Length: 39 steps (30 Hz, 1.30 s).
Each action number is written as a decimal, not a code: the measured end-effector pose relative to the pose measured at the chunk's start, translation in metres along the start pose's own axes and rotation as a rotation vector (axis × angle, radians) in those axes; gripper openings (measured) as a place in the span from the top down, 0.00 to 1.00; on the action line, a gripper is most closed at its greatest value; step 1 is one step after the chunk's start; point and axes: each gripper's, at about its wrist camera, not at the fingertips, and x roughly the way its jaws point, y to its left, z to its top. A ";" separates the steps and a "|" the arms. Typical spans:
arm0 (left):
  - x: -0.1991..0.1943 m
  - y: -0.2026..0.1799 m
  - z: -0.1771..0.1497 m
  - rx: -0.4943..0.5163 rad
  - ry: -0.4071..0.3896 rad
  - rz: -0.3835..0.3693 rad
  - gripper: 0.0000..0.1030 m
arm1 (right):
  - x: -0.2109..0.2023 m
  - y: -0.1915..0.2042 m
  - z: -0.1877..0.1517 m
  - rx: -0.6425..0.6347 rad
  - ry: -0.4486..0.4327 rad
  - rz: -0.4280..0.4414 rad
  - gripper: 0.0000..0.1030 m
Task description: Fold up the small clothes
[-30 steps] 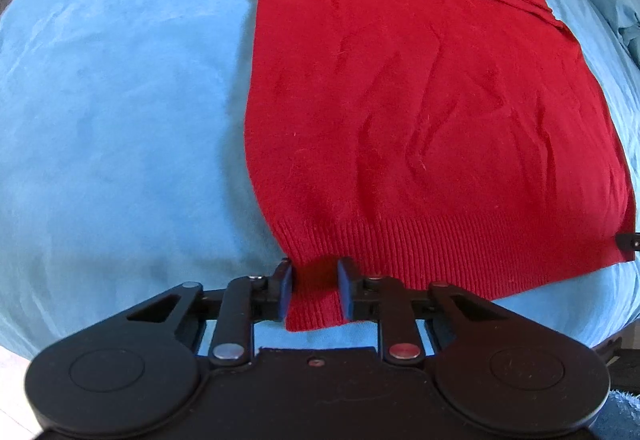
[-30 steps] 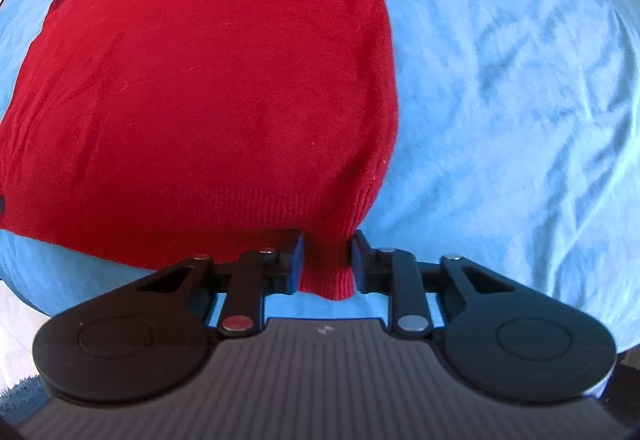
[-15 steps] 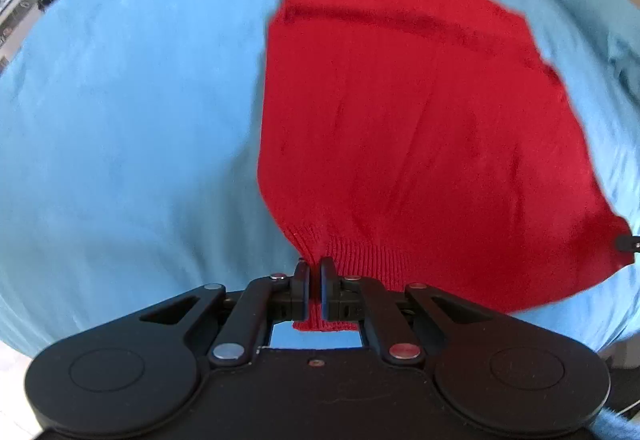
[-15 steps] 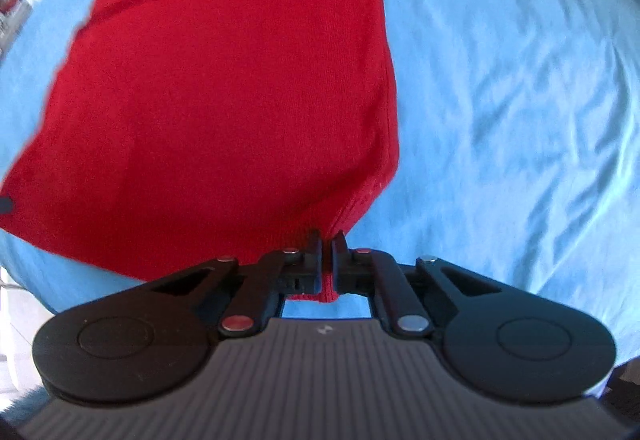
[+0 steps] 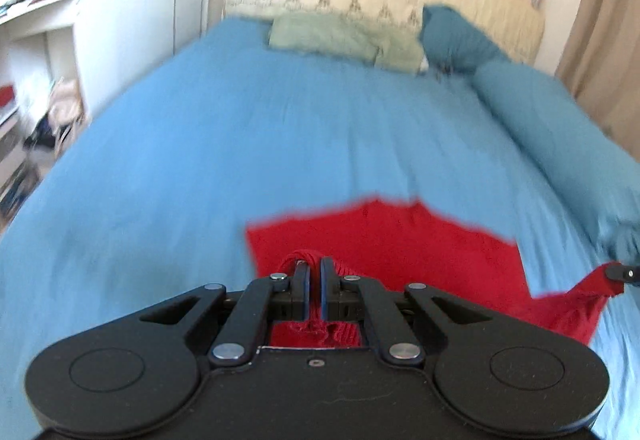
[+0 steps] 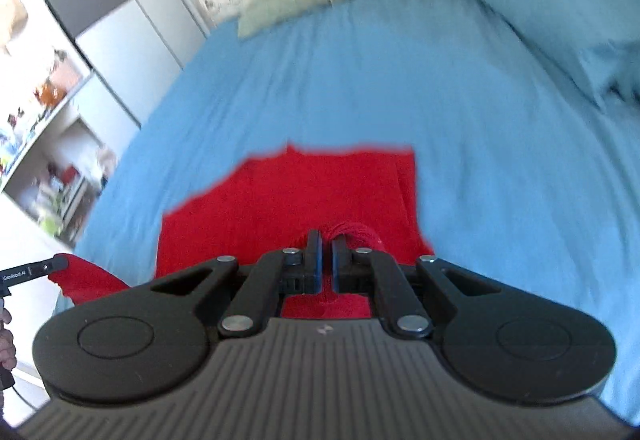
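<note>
A red knit sweater [image 5: 400, 240] lies on a blue bed. My left gripper [image 5: 314, 272] is shut on the sweater's left hem corner, which bunches between its fingers. My right gripper [image 6: 327, 244] is shut on the right hem corner of the sweater [image 6: 300, 192]. Both corners are lifted above the bed and the hem hangs between them. The right gripper's tip [image 5: 618, 273] shows at the right edge of the left wrist view, holding red cloth. The left gripper's tip [image 6: 44, 266] shows at the left edge of the right wrist view.
The blue bedspread [image 5: 280, 128] stretches ahead to pale green pillows [image 5: 344, 38], a dark blue pillow [image 5: 456, 36] and a beige headboard. A blue bolster [image 5: 560, 128] lies along the right. Shelves and a wardrobe [image 6: 120, 20] stand left of the bed.
Both grippers closed on the hem corners, then rose and tilted up, lifting the hem off the bed. The far part of the room has come into view.
</note>
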 end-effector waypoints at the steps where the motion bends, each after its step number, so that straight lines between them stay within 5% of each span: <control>1: 0.020 0.000 0.010 -0.006 -0.010 0.008 0.95 | 0.020 -0.004 0.013 -0.003 -0.017 -0.001 0.81; 9: 0.188 0.006 0.026 -0.069 0.043 0.166 0.95 | 0.178 -0.020 0.044 -0.015 -0.005 -0.113 0.81; 16: 0.226 0.007 0.024 -0.035 0.090 0.222 0.95 | 0.228 -0.033 0.059 -0.021 0.040 -0.175 0.81; 19: 0.234 0.008 0.027 -0.029 0.115 0.238 0.76 | 0.234 -0.030 0.055 -0.059 0.051 -0.192 0.75; 20: 0.232 0.008 0.029 -0.028 0.112 0.258 0.51 | 0.234 -0.030 0.055 -0.059 0.048 -0.195 0.62; 21: 0.223 0.008 0.030 -0.026 0.098 0.280 0.27 | 0.230 -0.028 0.054 -0.060 0.037 -0.199 0.30; 23: 0.207 0.002 0.032 -0.006 0.044 0.302 0.21 | 0.215 -0.020 0.050 -0.099 -0.041 -0.180 0.03; 24: 0.198 -0.001 0.029 0.003 0.029 0.284 0.17 | 0.207 -0.015 0.044 -0.125 -0.064 -0.153 0.02; 27: 0.181 -0.010 0.014 0.053 0.040 0.194 0.14 | 0.208 0.001 0.029 -0.224 -0.009 -0.096 0.02; 32: 0.190 -0.021 -0.025 0.117 0.149 0.138 0.14 | 0.245 0.014 0.012 -0.319 0.061 -0.125 0.11; 35: 0.198 -0.019 -0.038 0.103 0.186 0.127 0.14 | 0.273 0.021 0.011 -0.369 0.073 -0.203 0.30; 37: 0.203 -0.019 -0.038 0.111 0.192 0.122 0.14 | 0.292 0.022 0.015 -0.381 0.085 -0.225 0.35; 39: 0.206 -0.021 -0.039 0.134 0.194 0.124 0.14 | 0.308 0.019 0.018 -0.382 0.117 -0.244 0.73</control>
